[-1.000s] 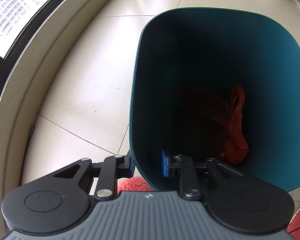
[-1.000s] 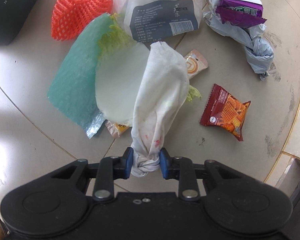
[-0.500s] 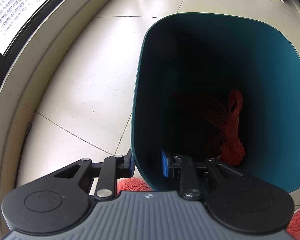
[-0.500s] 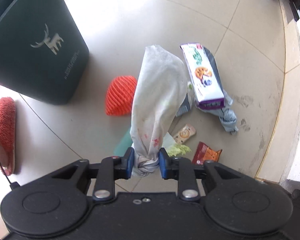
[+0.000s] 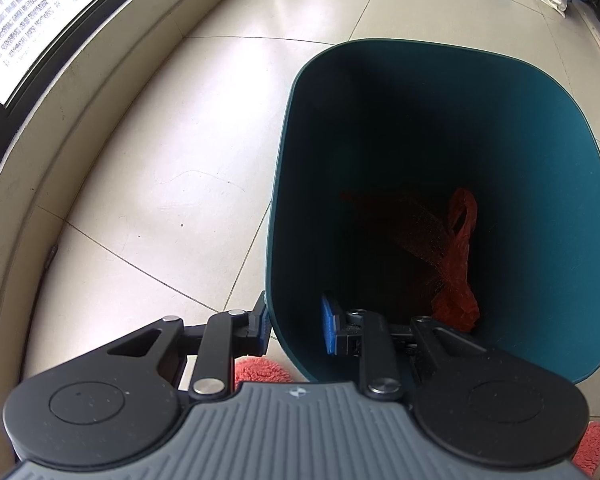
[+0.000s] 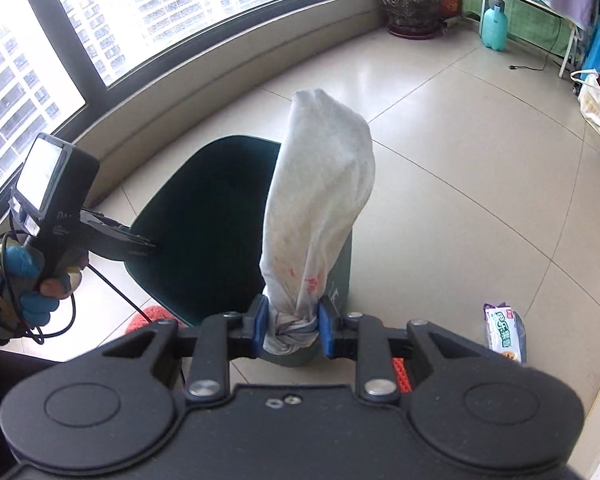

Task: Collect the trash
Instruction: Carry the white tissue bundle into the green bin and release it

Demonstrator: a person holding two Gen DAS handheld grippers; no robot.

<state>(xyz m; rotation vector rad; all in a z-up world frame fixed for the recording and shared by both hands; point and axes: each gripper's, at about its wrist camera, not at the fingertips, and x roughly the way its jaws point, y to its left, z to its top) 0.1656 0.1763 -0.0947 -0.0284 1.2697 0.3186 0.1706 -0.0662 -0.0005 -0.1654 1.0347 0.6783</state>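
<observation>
My right gripper (image 6: 291, 330) is shut on the knotted end of a stained white rag bundle (image 6: 318, 204), which sticks up in front of the dark teal bin (image 6: 204, 232). My left gripper (image 5: 294, 328) is shut on the near rim of the teal bin (image 5: 560, 216), one pad outside the wall and one inside. An orange mesh bag (image 5: 456, 264) lies at the bottom of the bin. In the right wrist view the other gripper's body and a blue-gloved hand (image 6: 4, 280) show at the left, by the bin's rim.
A purple and white snack packet (image 6: 504, 332) and an orange mesh piece (image 6: 400, 372) lie on the tiled floor to the right. Red fluffy slippers (image 5: 260, 370) sit below the bin. A curved window ledge (image 6: 220, 80), a plant pot (image 6: 414, 8) and a white bag (image 6: 598, 110) stand further off.
The right gripper has risen from the trash pile with the white rag and swung toward the bin, whose open top now lies behind the rag. The left gripper stays clamped on the rim.
</observation>
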